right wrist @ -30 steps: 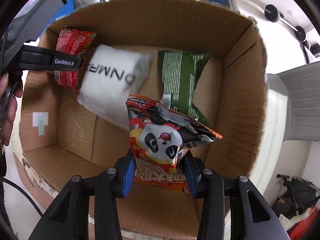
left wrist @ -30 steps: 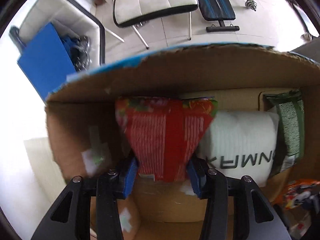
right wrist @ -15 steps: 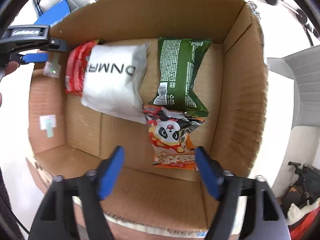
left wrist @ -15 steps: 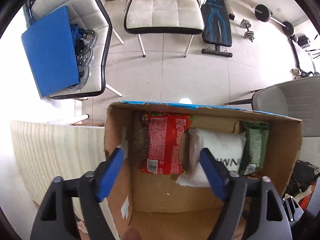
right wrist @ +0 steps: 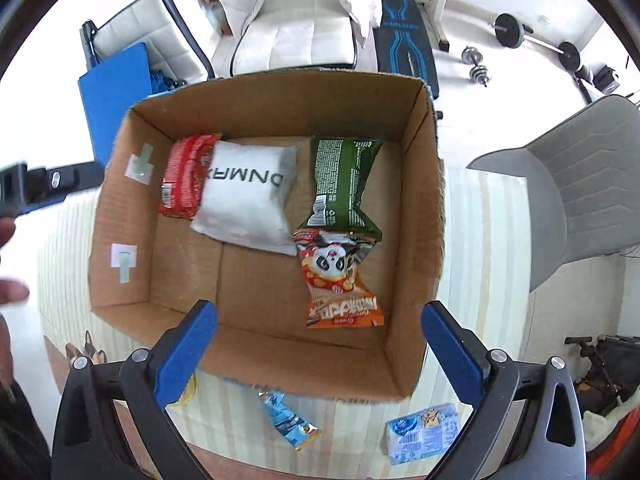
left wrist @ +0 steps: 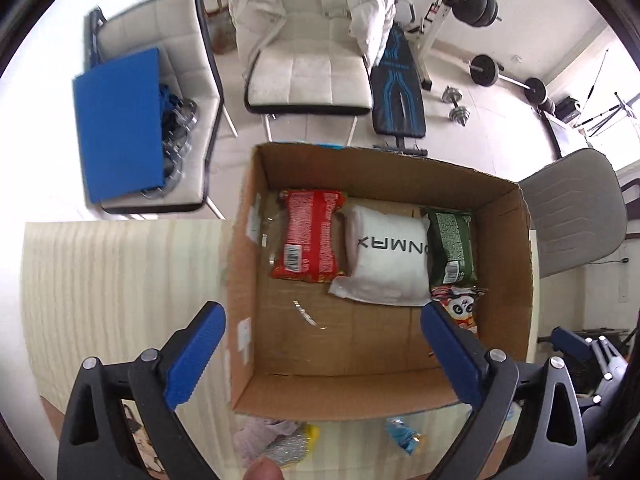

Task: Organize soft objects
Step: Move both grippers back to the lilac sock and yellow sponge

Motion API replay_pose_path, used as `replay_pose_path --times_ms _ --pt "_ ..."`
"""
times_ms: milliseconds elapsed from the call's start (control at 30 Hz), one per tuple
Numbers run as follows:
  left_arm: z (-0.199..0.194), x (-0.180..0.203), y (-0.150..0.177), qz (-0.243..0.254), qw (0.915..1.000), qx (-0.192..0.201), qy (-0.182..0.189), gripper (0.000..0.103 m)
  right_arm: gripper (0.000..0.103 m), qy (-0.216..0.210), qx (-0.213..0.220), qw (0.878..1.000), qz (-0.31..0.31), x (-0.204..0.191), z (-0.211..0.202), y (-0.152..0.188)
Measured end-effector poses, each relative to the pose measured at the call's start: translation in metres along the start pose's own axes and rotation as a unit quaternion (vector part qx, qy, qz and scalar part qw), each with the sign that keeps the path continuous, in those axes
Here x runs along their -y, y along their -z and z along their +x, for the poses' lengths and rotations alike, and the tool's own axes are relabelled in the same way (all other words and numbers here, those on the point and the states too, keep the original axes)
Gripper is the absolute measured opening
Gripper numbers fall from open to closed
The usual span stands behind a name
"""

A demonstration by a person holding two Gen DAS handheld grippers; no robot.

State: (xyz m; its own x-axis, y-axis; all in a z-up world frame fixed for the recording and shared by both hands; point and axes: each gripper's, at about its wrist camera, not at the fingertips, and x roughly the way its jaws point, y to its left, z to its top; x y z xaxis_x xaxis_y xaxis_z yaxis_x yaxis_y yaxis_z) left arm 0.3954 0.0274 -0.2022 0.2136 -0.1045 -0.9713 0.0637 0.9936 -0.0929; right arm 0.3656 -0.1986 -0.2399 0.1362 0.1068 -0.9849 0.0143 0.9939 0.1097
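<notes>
An open cardboard box (left wrist: 516, 280) (right wrist: 416, 216) holds a red snack bag (left wrist: 310, 236) (right wrist: 186, 178), a white pillow pack (left wrist: 386, 256) (right wrist: 248, 192), a green bag (left wrist: 450, 246) (right wrist: 344, 178) and an orange panda bag (left wrist: 464, 310) (right wrist: 338, 280). My left gripper (left wrist: 322, 354) is open and empty above the box's near left side. My right gripper (right wrist: 320, 346) is open and empty above the box's near wall.
The box stands on a striped tabletop (left wrist: 120, 300) (right wrist: 488, 280). In front of it lie a blue snack bag (right wrist: 288, 420), a blue tissue pack (right wrist: 424, 434) and a yellow packet (left wrist: 292, 444). Chairs (left wrist: 308, 64) and gym weights (left wrist: 508, 76) stand beyond.
Both grippers opened, leaving the red bag and the panda bag in the box, then rose and drew back toward the near side.
</notes>
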Motion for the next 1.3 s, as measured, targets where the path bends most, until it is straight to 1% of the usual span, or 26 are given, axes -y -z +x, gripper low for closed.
replay_pose_path --times_ms 167,267,300,367,433,500,567,633,667,700,733,767,800,900,967,1000,1100,1133,1167,1200,1233,1267,1300 --pt "-0.041 0.003 0.024 0.019 0.9976 0.061 -0.026 0.100 0.103 0.001 0.049 0.999 -0.007 -0.013 -0.033 0.019" --pt "-0.065 0.006 0.037 0.036 0.9932 0.098 -0.050 0.100 0.103 0.001 0.109 0.994 -0.012 -0.022 -0.060 0.030" --pt "-0.072 0.006 0.042 0.039 0.9921 0.106 -0.054 0.100 0.103 -0.001 0.138 0.990 -0.013 -0.024 -0.071 0.036" --pt "-0.082 0.003 0.054 0.042 0.9899 0.119 -0.064 0.100 0.103 0.003 0.180 0.983 -0.017 -0.027 -0.086 0.047" --pt "-0.083 -0.003 0.069 0.045 0.9891 0.123 -0.068 0.100 0.103 0.012 0.197 0.980 -0.025 -0.031 -0.093 0.058" --pt "-0.072 -0.012 0.086 0.050 0.9893 0.112 -0.078 0.100 0.103 -0.004 0.187 0.982 -0.032 -0.032 -0.092 0.070" --pt "-0.047 -0.022 0.106 0.062 0.9896 0.086 -0.097 0.100 0.103 -0.035 0.152 0.987 -0.026 -0.032 -0.080 0.085" --pt "-0.014 -0.030 0.121 0.074 0.9900 0.052 -0.108 0.099 0.103 -0.061 0.127 0.990 -0.023 -0.032 -0.065 0.102" --pt "0.002 -0.034 0.128 0.078 0.9899 0.035 -0.113 0.097 0.103 -0.068 0.115 0.991 -0.023 -0.033 -0.055 0.111" --pt "0.020 -0.038 0.134 0.084 0.9893 0.015 -0.118 0.089 0.103 -0.069 0.106 0.992 -0.024 -0.035 -0.046 0.119" --pt "0.040 -0.041 0.139 0.094 0.9879 -0.005 -0.123 0.083 0.103 -0.067 0.092 0.993 -0.027 -0.037 -0.034 0.127" --pt "0.060 -0.044 0.143 0.105 0.9852 -0.024 -0.133 0.081 0.103 -0.066 0.079 0.994 -0.026 -0.038 -0.022 0.135" --pt "0.074 -0.044 0.147 0.114 0.9828 -0.035 -0.141 0.079 0.103 -0.069 0.067 0.995 -0.020 -0.039 -0.010 0.143" --pt "0.127 -0.046 0.156 0.146 0.9733 -0.075 -0.160 0.079 0.102 -0.094 0.030 0.995 0.002 -0.039 0.022 0.162" --pt "0.160 -0.047 0.160 0.160 0.9687 -0.112 -0.153 0.079 0.102 -0.099 0.011 0.995 0.009 -0.043 0.038 0.174" --pt "0.174 -0.048 0.162 0.162 0.9680 -0.125 -0.145 0.080 0.102 -0.103 0.003 0.995 0.012 -0.046 0.045 0.177" --pt "0.181 -0.053 0.160 0.137 0.9753 -0.129 -0.116 0.081 0.101 -0.112 -0.020 0.993 0.014 -0.056 0.058 0.188" --pt "0.180 -0.054 0.160 0.129 0.9774 -0.130 -0.105 0.079 0.101 -0.111 -0.022 0.994 0.011 -0.060 0.060 0.190" --pt "0.179 -0.057 0.162 0.124 0.9790 -0.130 -0.097 0.079 0.101 -0.109 -0.027 0.994 0.006 -0.065 0.063 0.193" --pt "0.177 -0.060 0.164 0.113 0.9804 -0.132 -0.094 0.077 0.101 -0.108 -0.030 0.994 0.002 -0.069 0.065 0.194" --pt "0.176 -0.065 0.167 0.096 0.9828 -0.136 -0.080 0.065 0.101 -0.111 -0.036 0.993 0.001 -0.074 0.068 0.193" --pt "0.174 -0.072 0.172 0.069 0.9854 -0.144 -0.058 0.059 0.101 -0.114 -0.044 0.992 0.000 -0.079 0.073 0.195" --pt "0.173 -0.079 0.177 0.043 0.9862 -0.153 -0.047 0.053 0.101 -0.118 -0.052 0.992 0.001 -0.084 0.078 0.195"
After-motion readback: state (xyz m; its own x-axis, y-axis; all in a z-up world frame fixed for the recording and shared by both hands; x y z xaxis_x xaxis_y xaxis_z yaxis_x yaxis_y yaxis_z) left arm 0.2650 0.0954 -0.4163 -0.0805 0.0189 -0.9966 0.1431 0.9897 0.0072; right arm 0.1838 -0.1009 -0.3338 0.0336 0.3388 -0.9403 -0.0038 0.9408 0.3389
